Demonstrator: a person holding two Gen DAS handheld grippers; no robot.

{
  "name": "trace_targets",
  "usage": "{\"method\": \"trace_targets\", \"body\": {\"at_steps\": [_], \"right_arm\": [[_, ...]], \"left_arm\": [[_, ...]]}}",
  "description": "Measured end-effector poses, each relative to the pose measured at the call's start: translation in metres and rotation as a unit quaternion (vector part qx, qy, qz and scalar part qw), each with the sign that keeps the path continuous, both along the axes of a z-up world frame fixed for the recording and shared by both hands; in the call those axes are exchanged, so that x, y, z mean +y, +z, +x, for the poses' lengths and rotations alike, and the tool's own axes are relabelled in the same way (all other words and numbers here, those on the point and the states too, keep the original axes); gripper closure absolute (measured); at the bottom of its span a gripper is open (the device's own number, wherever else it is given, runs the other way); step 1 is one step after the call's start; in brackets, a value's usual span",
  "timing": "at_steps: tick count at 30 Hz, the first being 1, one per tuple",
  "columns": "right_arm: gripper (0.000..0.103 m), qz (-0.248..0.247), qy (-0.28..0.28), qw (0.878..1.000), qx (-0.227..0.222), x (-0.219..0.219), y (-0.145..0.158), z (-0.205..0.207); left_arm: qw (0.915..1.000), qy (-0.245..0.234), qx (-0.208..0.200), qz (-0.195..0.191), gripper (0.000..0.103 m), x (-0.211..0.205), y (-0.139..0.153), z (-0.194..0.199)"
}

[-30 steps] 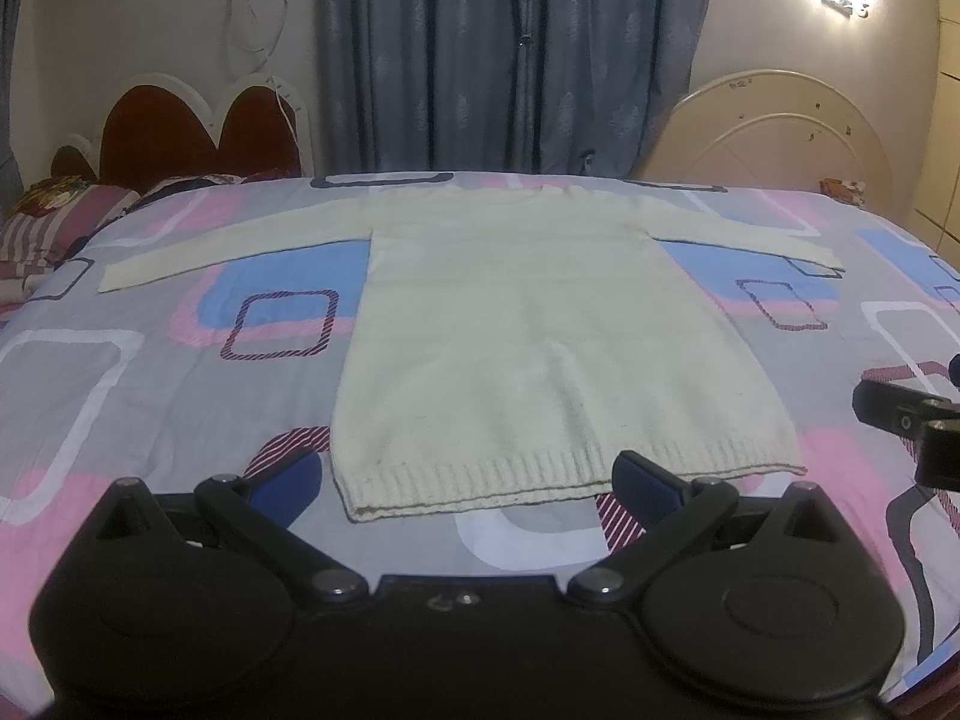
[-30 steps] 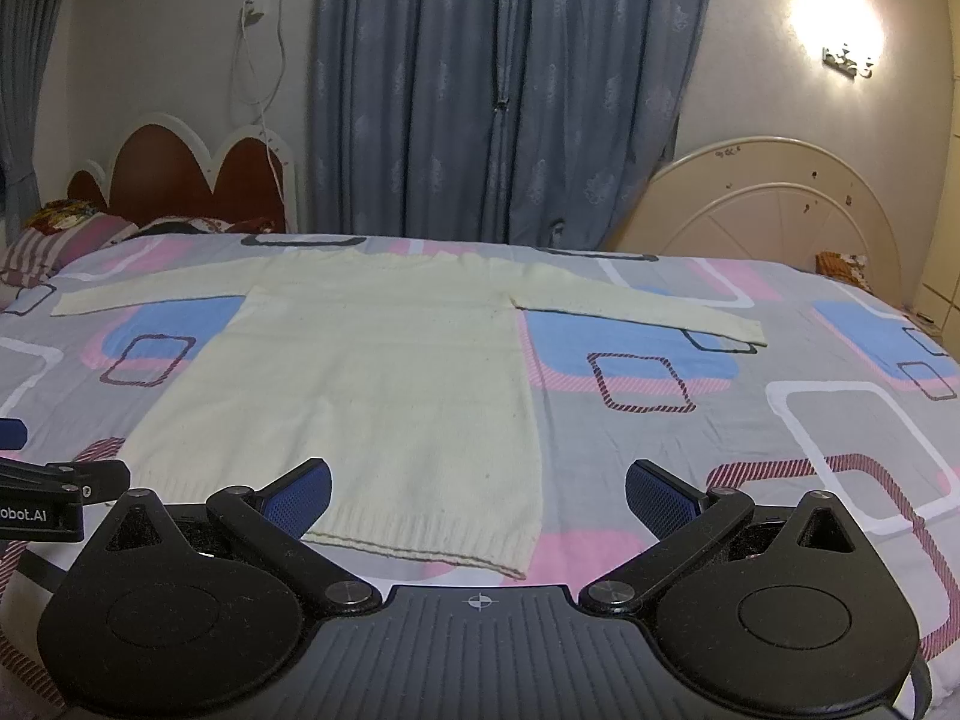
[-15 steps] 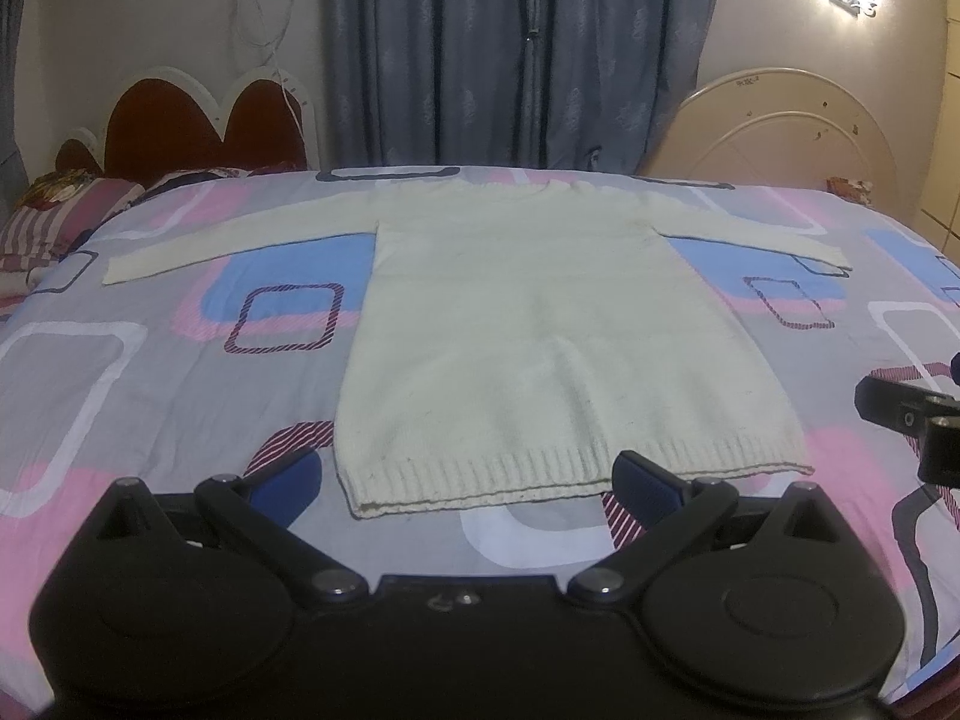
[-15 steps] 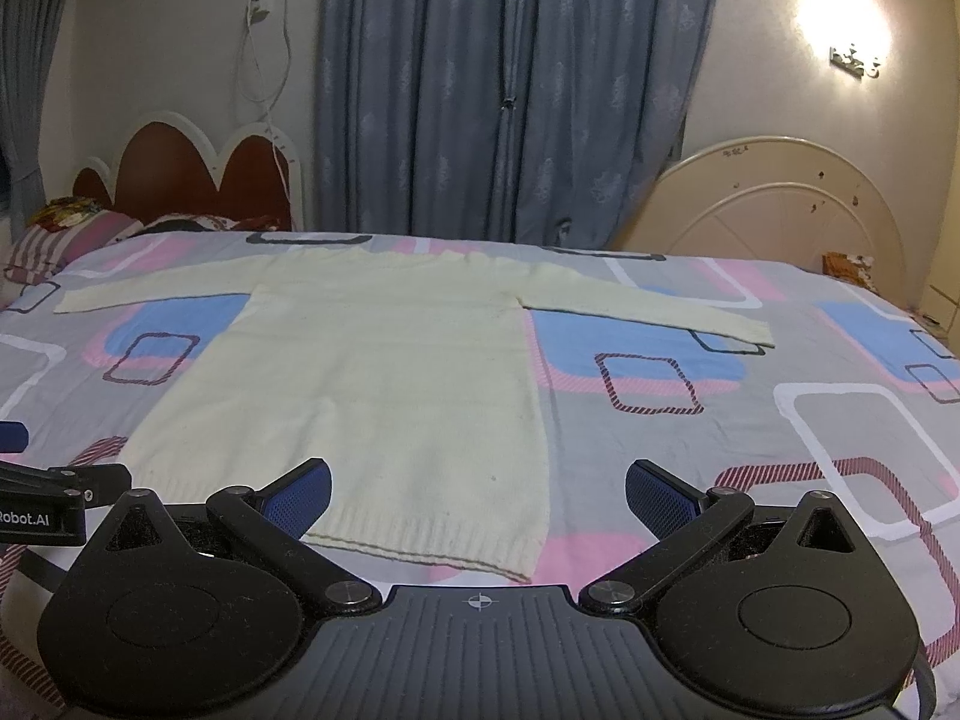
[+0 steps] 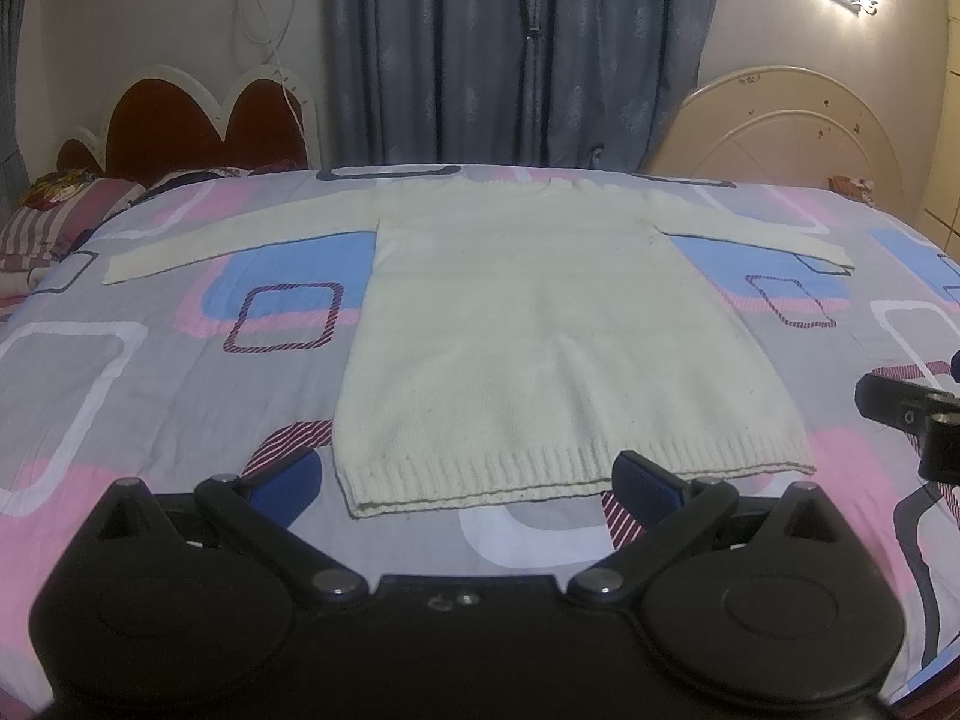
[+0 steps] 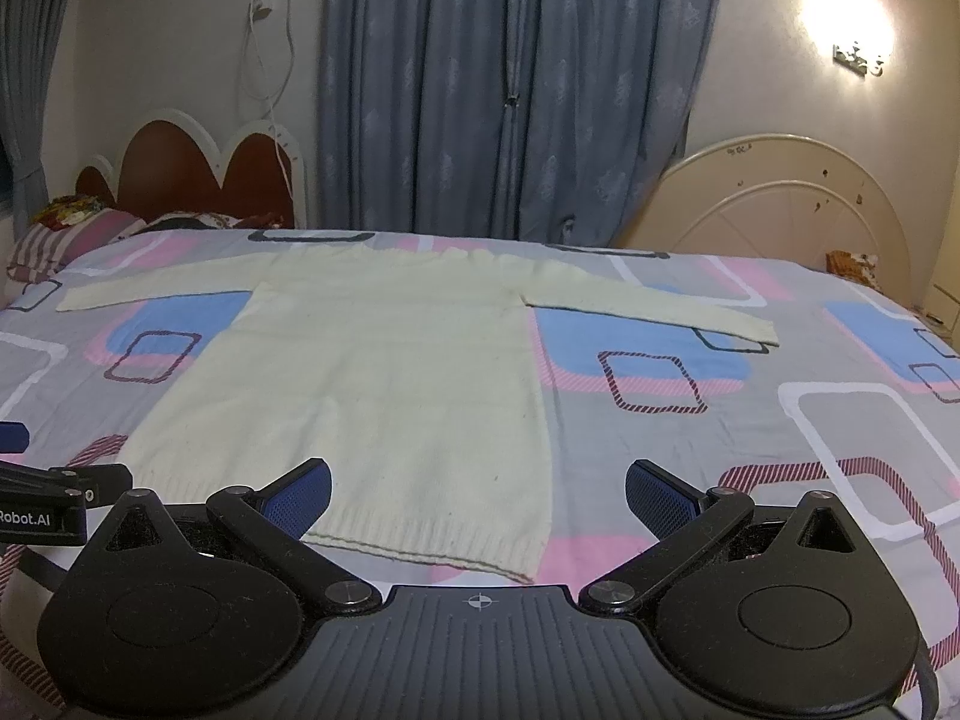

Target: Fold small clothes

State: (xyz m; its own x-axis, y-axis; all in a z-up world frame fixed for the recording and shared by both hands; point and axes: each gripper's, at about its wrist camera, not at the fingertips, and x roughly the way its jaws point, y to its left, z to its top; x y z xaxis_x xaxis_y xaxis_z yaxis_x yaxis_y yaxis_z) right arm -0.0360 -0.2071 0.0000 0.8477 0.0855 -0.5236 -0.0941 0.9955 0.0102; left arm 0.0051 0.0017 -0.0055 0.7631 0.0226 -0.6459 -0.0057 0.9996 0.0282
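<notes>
Cream knit sweater point(image 5: 540, 330) lies flat on the patterned bedspread point(image 5: 150, 360), both sleeves spread out, ribbed hem point(image 5: 540, 474) nearest the grippers. Left gripper point(image 5: 465, 480) and right gripper point(image 6: 477, 495) both spread wide, empty, just short of the hem. Best bet: pinch a sleeve cuff or hem corner cleanly, catch both layers, avoid snagging the sheet.

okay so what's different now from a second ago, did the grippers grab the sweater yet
No. Both views rose slightly, nothing more. The left gripper and right gripper stay open, short of the hem. The cream sweater lies flat as before, sleeves spread.
</notes>
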Motion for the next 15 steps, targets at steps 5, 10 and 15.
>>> {"method": "trace_targets", "body": {"at_steps": [5,10,15], "right_arm": [[0.0,0.002,0.0,1.0,0.0,-0.0005,-0.0002,-0.0001],[0.0,0.002,0.001,1.0,-0.001,-0.0011,-0.0004,-0.0009],[0.0,0.002,0.002,1.0,-0.001,-0.0013,-0.0002,-0.0017]], "left_arm": [[1.0,0.001,0.0,0.001,0.0,-0.0003,0.0002,0.0003],[1.0,0.001,0.001,0.001,0.0,-0.0002,0.0004,0.001],[1.0,0.002,0.0,0.001,0.0,-0.0009,0.0001,0.0007]]}}
